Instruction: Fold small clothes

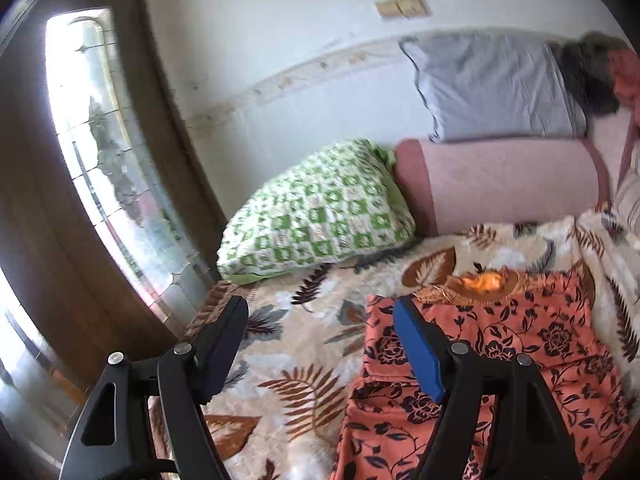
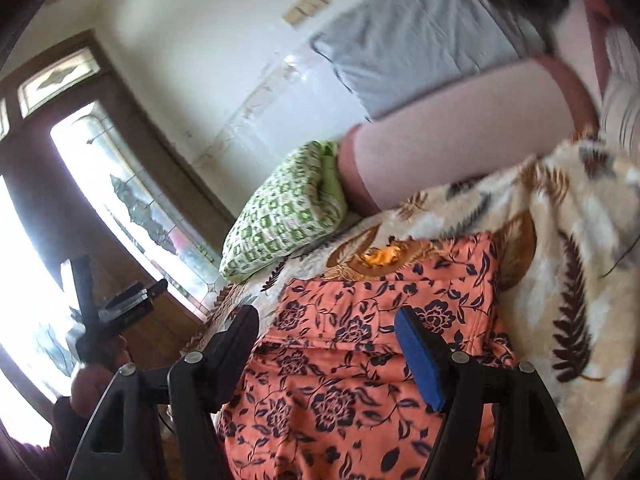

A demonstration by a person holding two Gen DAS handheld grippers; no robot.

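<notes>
leaf-print blanket [image 1: 304, 384] under folded orange floral garment [image 2: 360, 360], no legible writing

No legible text, label, brand, number or sign was found in either view. The orange floral garment [image 1: 500, 344], the leaf-print blanket [image 1: 304, 376], the green checked pillow [image 1: 320, 212] and the wall switch plate [image 1: 402, 7] carry only patterns or plain surfaces.

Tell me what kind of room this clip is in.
Most likely a bedroom: a green-and-white checked pillow and pink cylindrical bolster lie on a leaf-patterned fleece blanket, beside a wooden door with frosted glass.
</notes>
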